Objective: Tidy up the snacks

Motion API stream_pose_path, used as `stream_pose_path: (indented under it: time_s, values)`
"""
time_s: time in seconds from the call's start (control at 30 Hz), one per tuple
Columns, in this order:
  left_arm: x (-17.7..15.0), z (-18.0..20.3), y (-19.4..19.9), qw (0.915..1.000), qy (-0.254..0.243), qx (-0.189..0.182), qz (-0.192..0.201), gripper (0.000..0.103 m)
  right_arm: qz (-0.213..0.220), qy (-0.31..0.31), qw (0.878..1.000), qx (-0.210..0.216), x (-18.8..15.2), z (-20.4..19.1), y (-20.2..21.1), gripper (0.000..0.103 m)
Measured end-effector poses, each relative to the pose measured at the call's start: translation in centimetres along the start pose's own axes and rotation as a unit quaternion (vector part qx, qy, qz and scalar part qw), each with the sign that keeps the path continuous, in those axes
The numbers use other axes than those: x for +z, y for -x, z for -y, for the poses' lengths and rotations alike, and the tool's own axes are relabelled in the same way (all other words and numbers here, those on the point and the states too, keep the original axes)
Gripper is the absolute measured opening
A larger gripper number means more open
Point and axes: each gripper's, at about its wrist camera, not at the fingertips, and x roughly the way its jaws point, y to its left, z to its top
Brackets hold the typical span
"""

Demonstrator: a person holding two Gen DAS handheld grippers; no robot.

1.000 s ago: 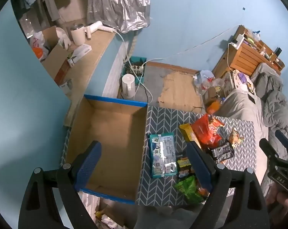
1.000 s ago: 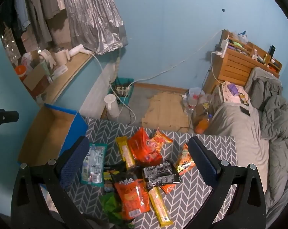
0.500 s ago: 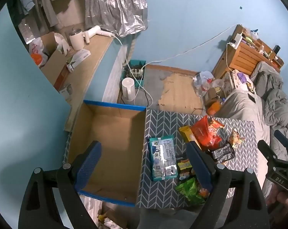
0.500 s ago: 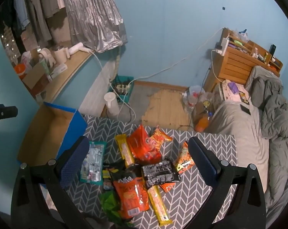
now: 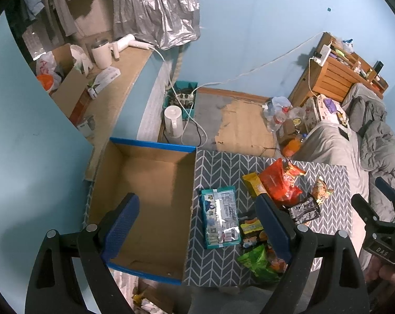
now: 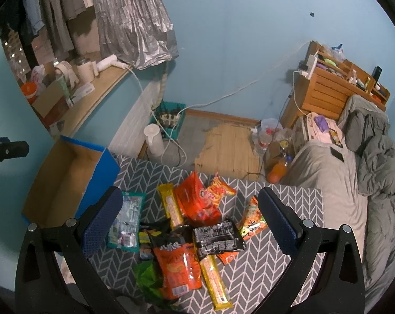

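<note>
While both tools hang high over the grey chevron-patterned table (image 6: 270, 267), the left gripper (image 5: 197, 225) gapes wide and empty above the open blue-edged cardboard box (image 5: 145, 183). The right gripper (image 6: 189, 219) is spread wide too, carrying nothing, over the heap of snack packets (image 6: 197, 230) beside that box.

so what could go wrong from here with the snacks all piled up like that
1. The black packet lies across a yellow stick pack and against the orange bag; closing the right claw there might catch several packs or drag them.
2. The green bag sits at the table's near edge and could be knocked off.
3. The teal pack lies flat, so the left claw may slip on it.
</note>
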Motion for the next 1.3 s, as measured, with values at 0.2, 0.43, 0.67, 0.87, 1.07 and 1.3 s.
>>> stream_pose_path:
  time_s: [0.2, 0.43, 0.67, 0.87, 1.07, 1.3]
  values:
    - [-0.1, 0.3, -0.2, 1.0000, -0.001, -0.005, -0.005, 0.091, 0.000, 0.001, 1.000, 0.001, 0.0, 0.0, 0.0, 0.101]
    - [-0.1, 0.4, -0.3, 1.0000, 0.000, -0.005, -0.004, 0.091, 0.000, -0.001, 1.000, 0.000, 0.0, 0.0, 0.0, 0.101]
    - [0.0, 0.7, -0.2, 1.0000, 0.003, -0.005, -0.001, 0.091, -0.002, -0.003, 1.000, 0.001, 0.0, 0.1, 0.1, 0.101]
    - [0.0, 0.8, -0.2, 1.0000, 0.000, -0.007, -0.003, 0.091, -0.002, -0.004, 1.000, 0.000, -0.2, 0.2, 0.3, 0.101]
    - [-0.1, 1.0, -0.2, 0.9999, -0.002, -0.011, -0.006, 0.091, -0.002, -0.006, 1.000, 0.001, -0.3, 0.3, 0.4, 0.101]
    - [-0.3, 1.5, -0.3, 0.9998, -0.009, -0.016, -0.011, 0.091, -0.003, -0.006, 1.000, 0.001, -0.2, 0.4, 0.4, 0.101]
